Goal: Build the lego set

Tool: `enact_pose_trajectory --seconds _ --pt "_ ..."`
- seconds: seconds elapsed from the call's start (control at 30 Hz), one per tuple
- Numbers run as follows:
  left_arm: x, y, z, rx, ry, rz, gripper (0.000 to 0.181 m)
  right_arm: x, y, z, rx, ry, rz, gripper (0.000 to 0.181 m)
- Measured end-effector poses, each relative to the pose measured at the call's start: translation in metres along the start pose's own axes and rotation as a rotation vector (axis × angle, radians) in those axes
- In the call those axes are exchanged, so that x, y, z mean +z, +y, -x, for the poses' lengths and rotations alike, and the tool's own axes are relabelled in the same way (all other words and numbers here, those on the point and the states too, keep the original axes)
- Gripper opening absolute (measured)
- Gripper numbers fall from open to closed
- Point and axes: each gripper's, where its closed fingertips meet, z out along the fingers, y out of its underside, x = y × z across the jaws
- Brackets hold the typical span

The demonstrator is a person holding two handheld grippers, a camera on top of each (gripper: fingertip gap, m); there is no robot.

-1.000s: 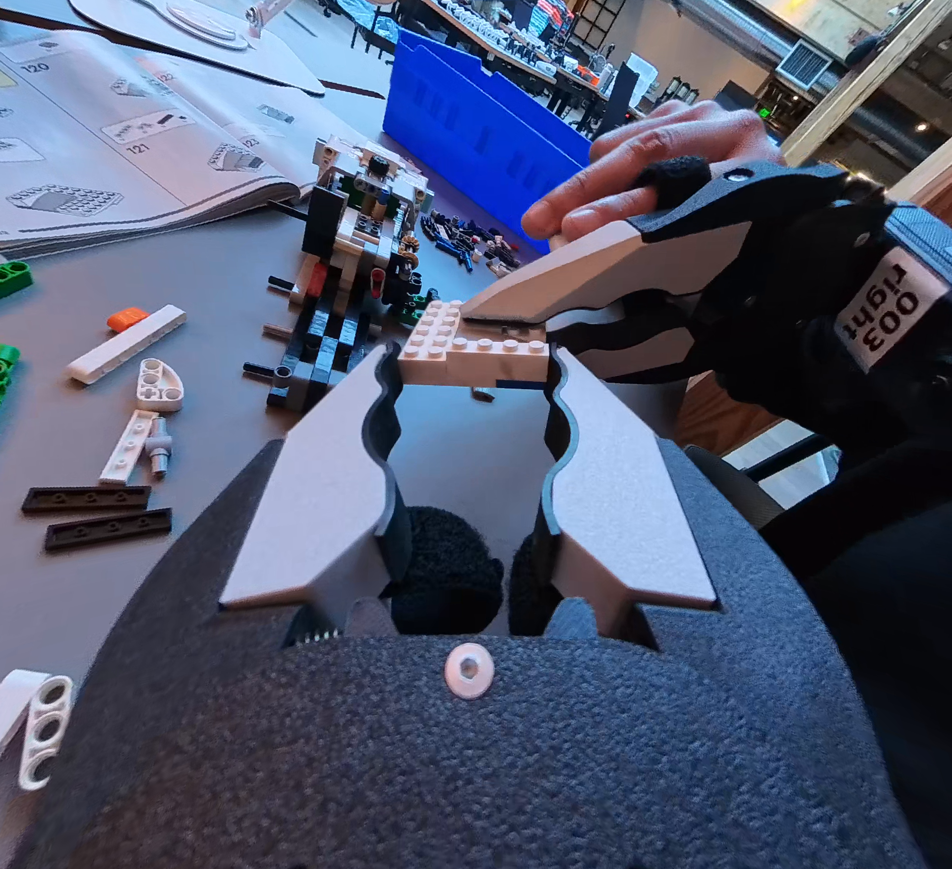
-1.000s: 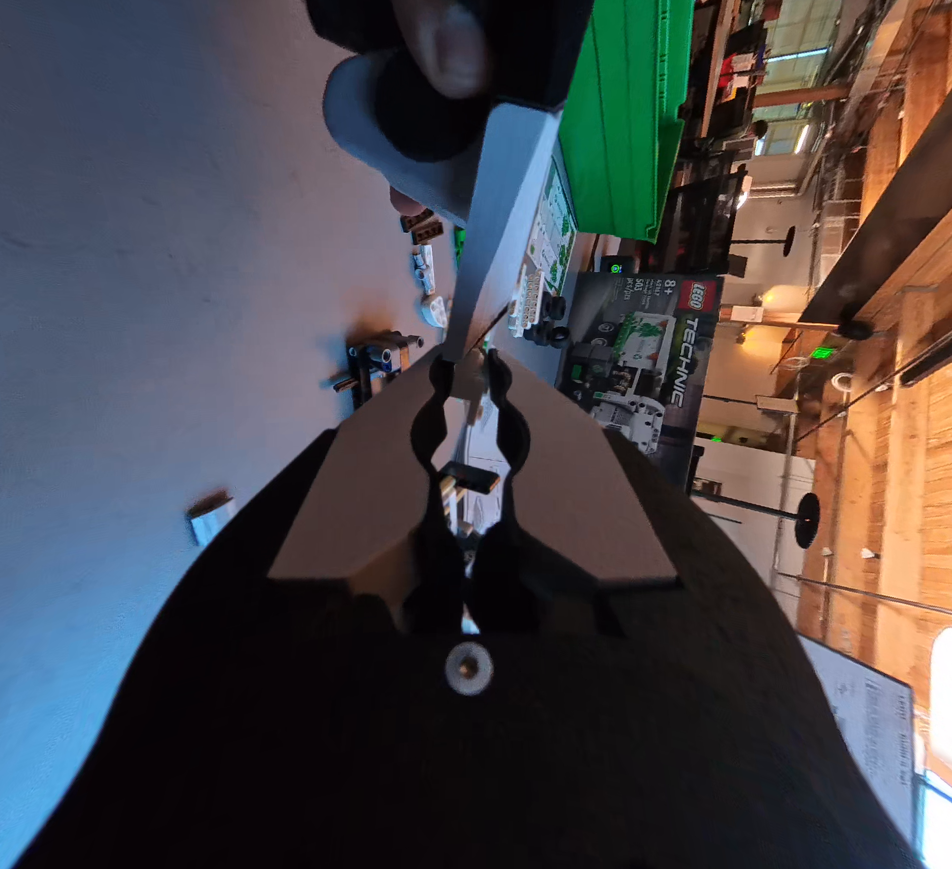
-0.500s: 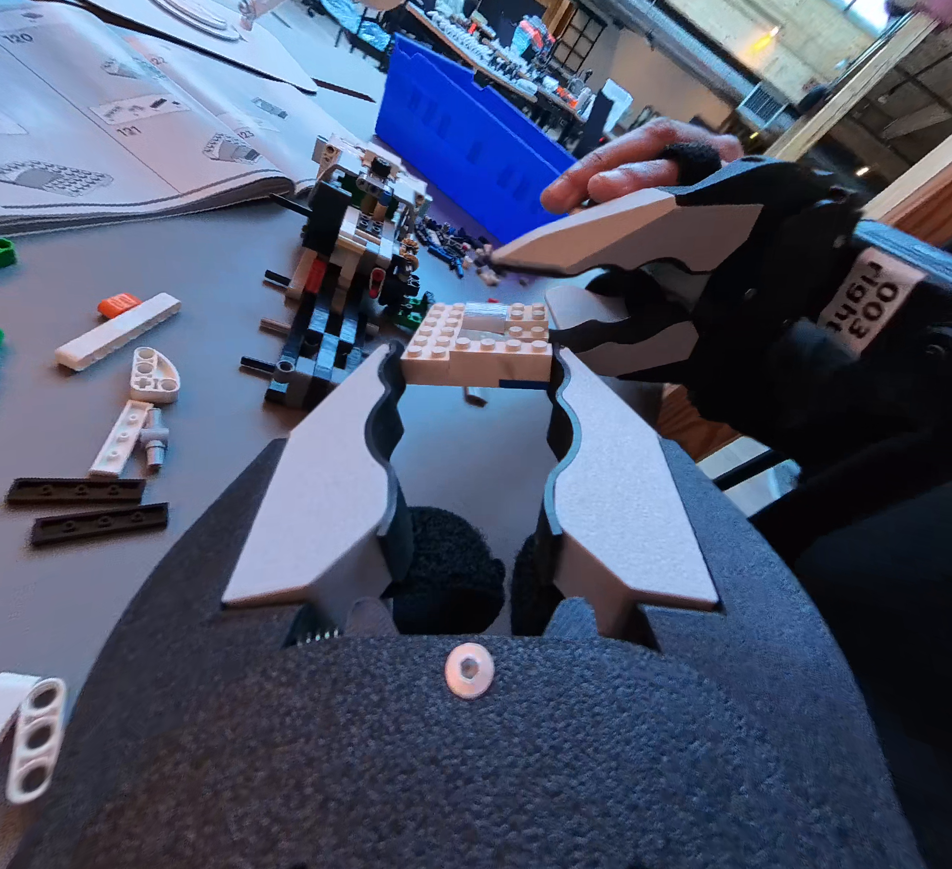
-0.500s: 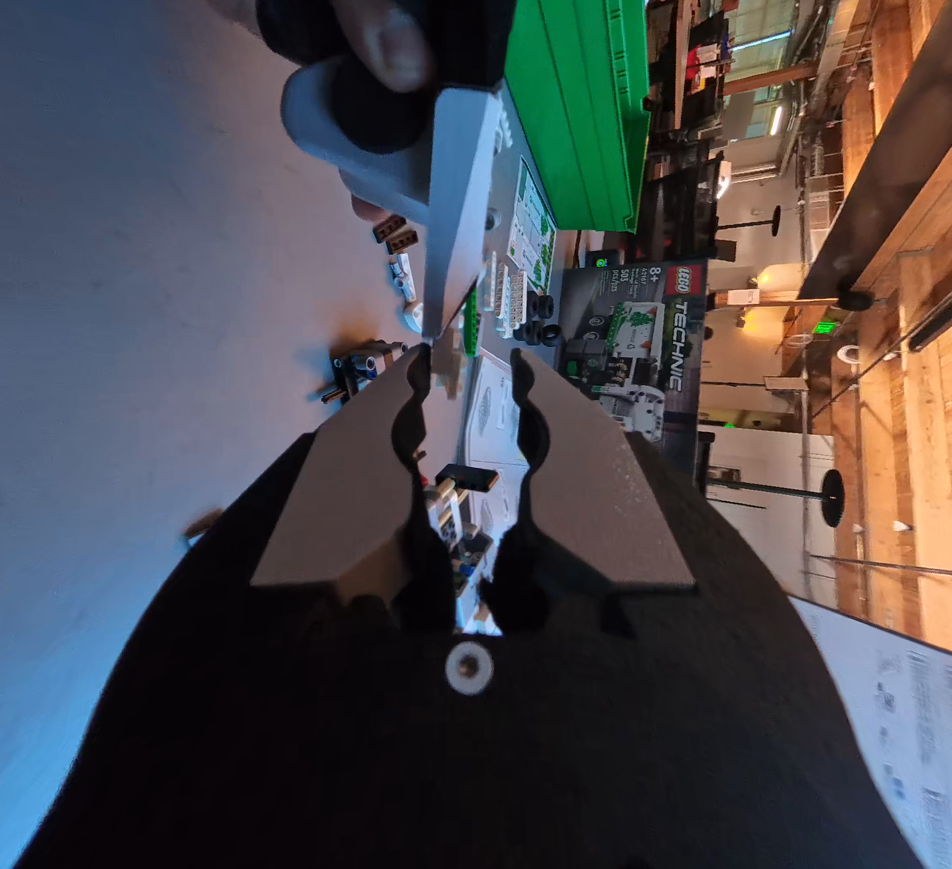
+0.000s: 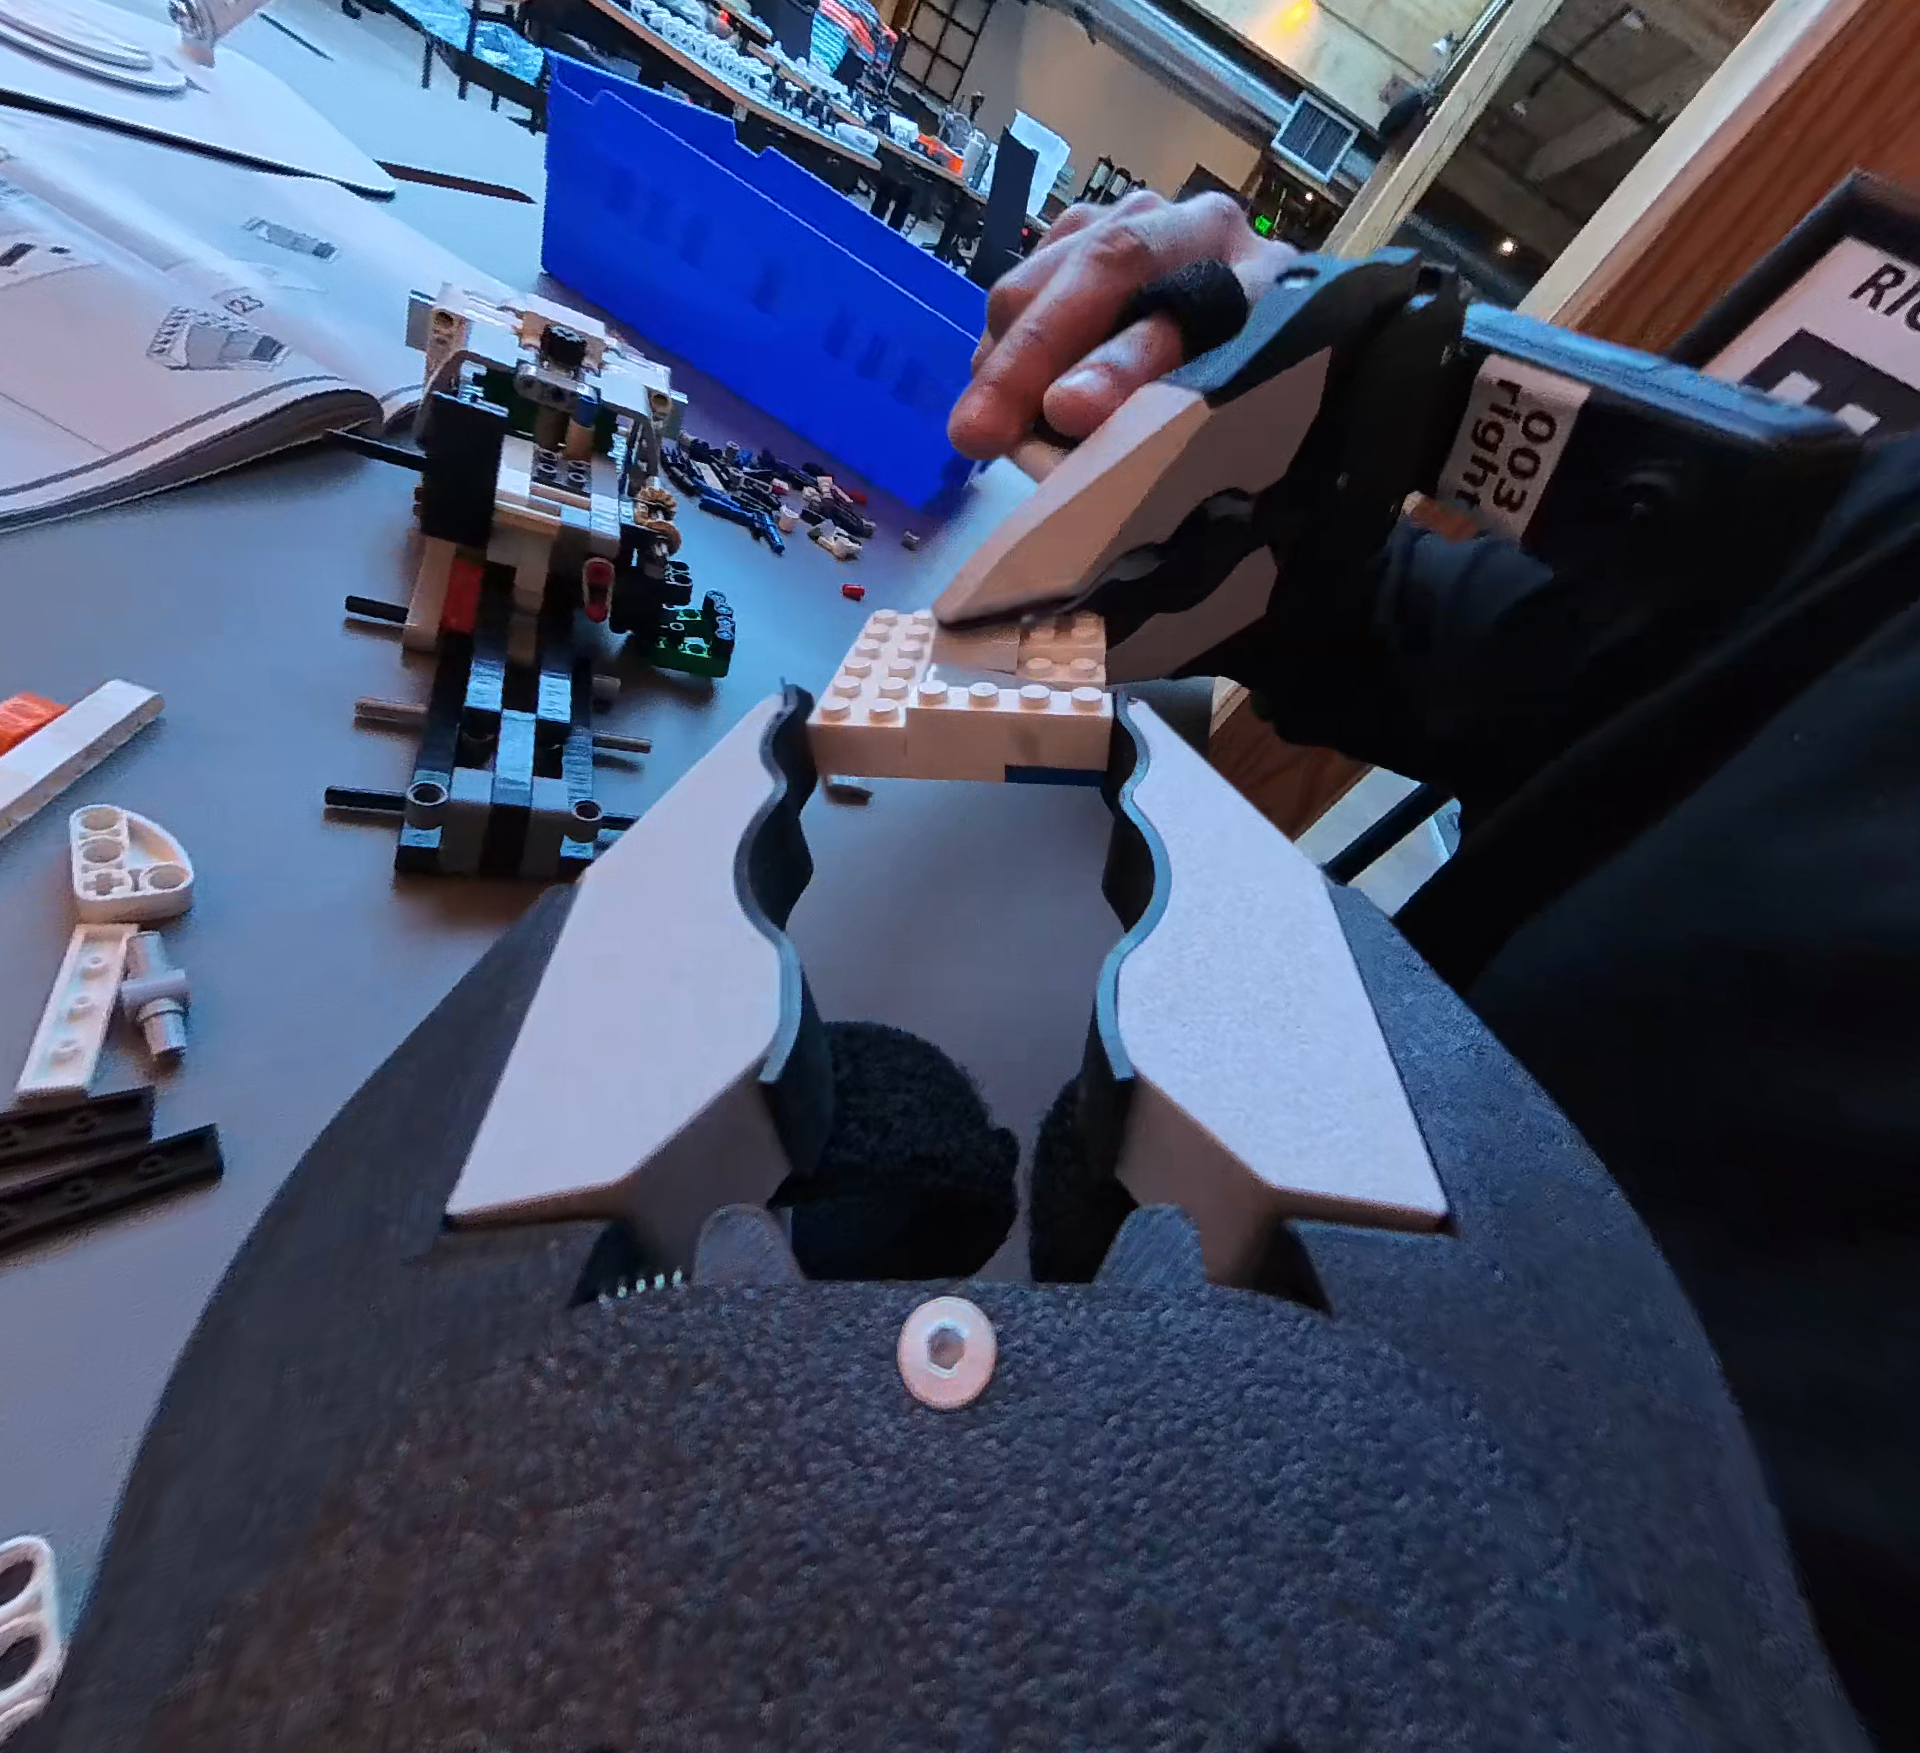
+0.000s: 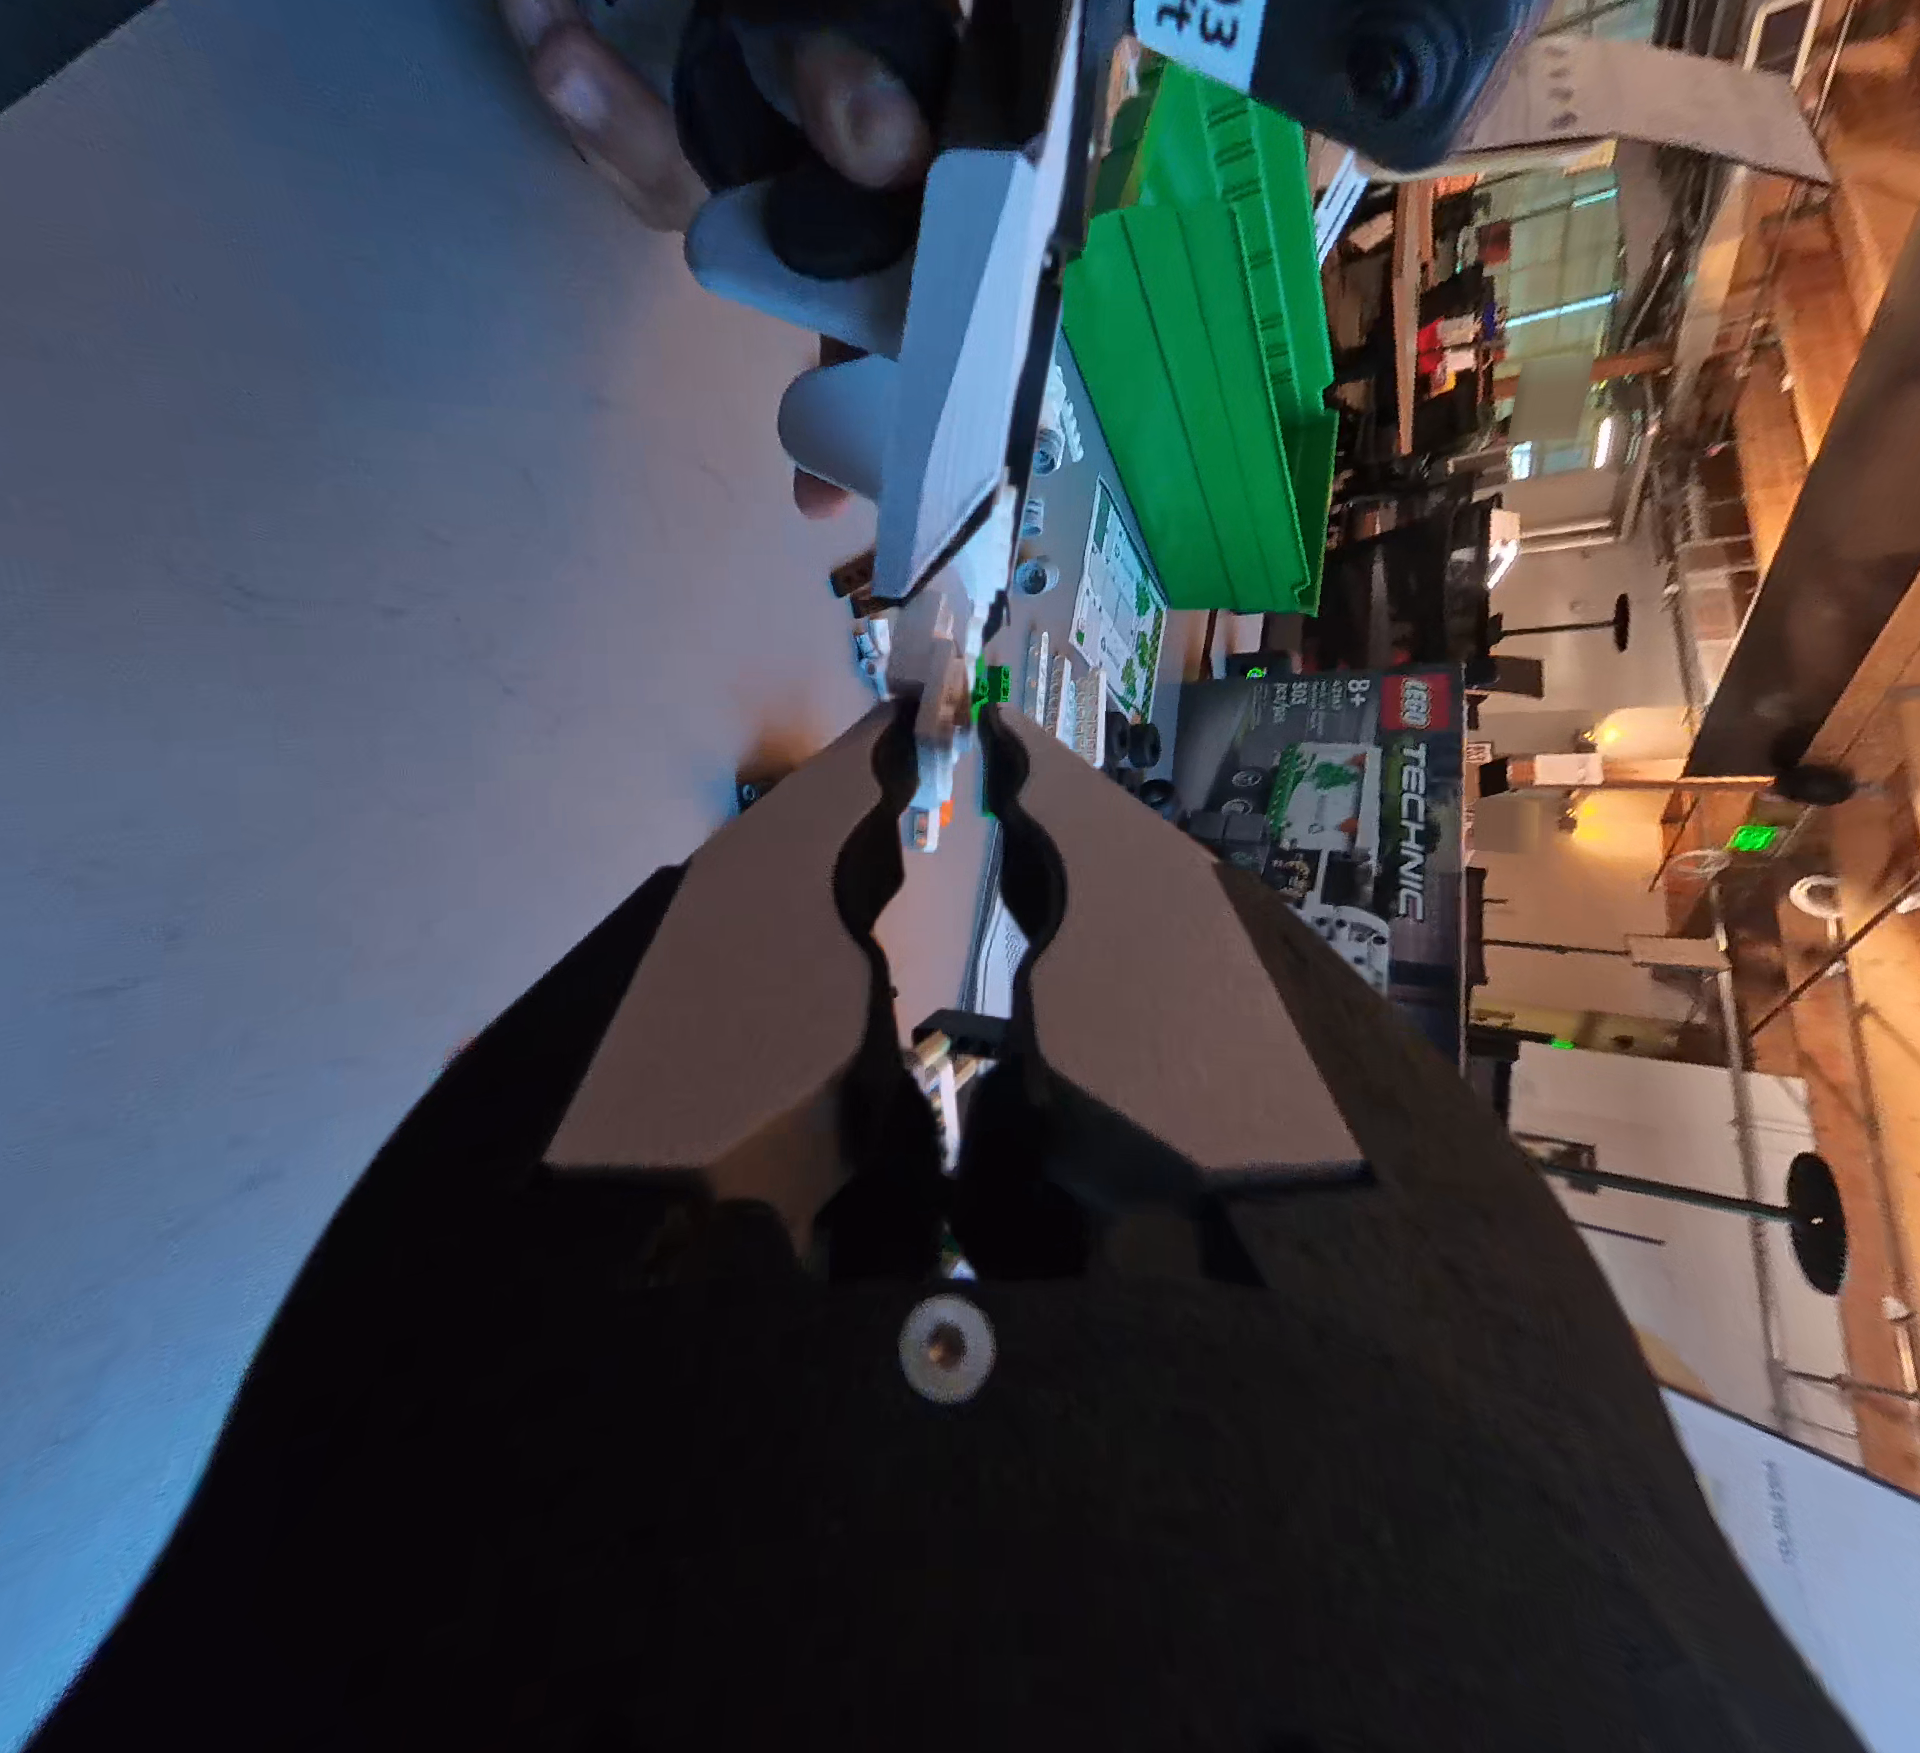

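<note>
Left tongs (image 5: 961, 747) clamped wide; right tongs (image 6: 940, 727) narrowly parted

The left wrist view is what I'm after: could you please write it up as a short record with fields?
held part: white brick assembly, clamped between the left tool fingertips, above the table
right tool: right tool comes in from the right, upper finger tip resting on the assembly's studded top
right tool state: fingers slightly apart, closed on nothing visible
main build: black and white vehicle chassis standing on the table beyond, to the left
loose parts: white beams, black plates at left
background: blue bin, open instruction booklet
</note>
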Motion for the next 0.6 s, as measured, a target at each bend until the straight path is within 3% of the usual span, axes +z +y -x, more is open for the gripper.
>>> enact_pose_trajectory --seconds 0.3,0.43,0.6 --pt "0.005 0.007 -0.002 0.000 0.008 0.034 0.054 -0.003 0.003 0.003 -0.144 0.005 0.056 0.006" --pt "0.003 0.003 0.002 -0.018 -0.001 0.011 0.054 0.000 0.004 0.002 -0.091 0.004 0.063 0.007" --pt "-0.002 0.000 0.014 -0.055 -0.055 -0.012 0.054 0.003 0.009 0.002 -0.104 0.041 0.106 0.023"
